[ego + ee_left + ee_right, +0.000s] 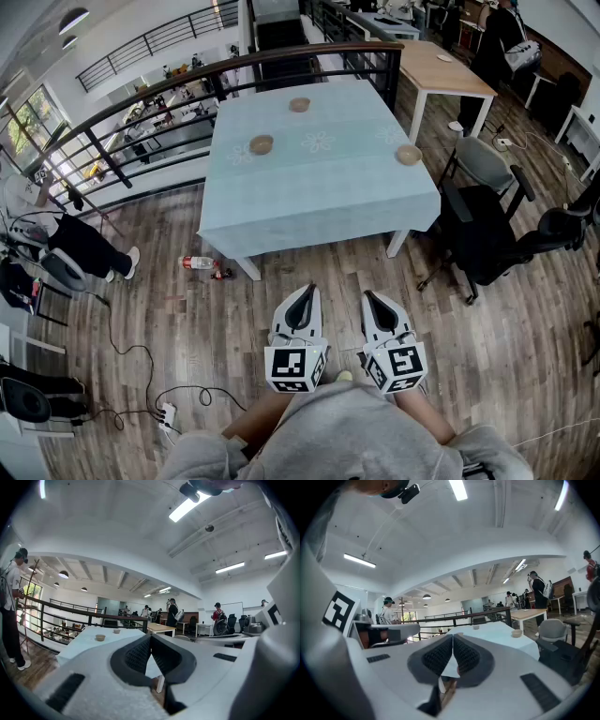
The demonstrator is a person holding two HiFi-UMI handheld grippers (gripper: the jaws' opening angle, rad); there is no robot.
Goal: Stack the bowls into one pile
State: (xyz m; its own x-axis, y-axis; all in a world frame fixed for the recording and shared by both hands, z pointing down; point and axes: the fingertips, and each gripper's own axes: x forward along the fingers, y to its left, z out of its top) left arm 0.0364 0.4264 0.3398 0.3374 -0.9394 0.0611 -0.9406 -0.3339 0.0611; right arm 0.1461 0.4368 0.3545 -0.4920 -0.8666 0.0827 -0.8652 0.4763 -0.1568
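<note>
L gripper [302,306] & R gripper [378,308] low, closed, empty

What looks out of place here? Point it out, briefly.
A bottle lies on its side on the floor beside the near-left leg of the table, as if dropped. The three bowls stand upright, nothing spilled.

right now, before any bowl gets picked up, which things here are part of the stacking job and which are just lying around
Job: left bowl, far bowl, right bowl, all apart on the blue-clothed table; left gripper and right gripper, both shut, empty.

Lying about: bottle on the floor, black office chair, grey chair, power strip, wooden table.
</note>
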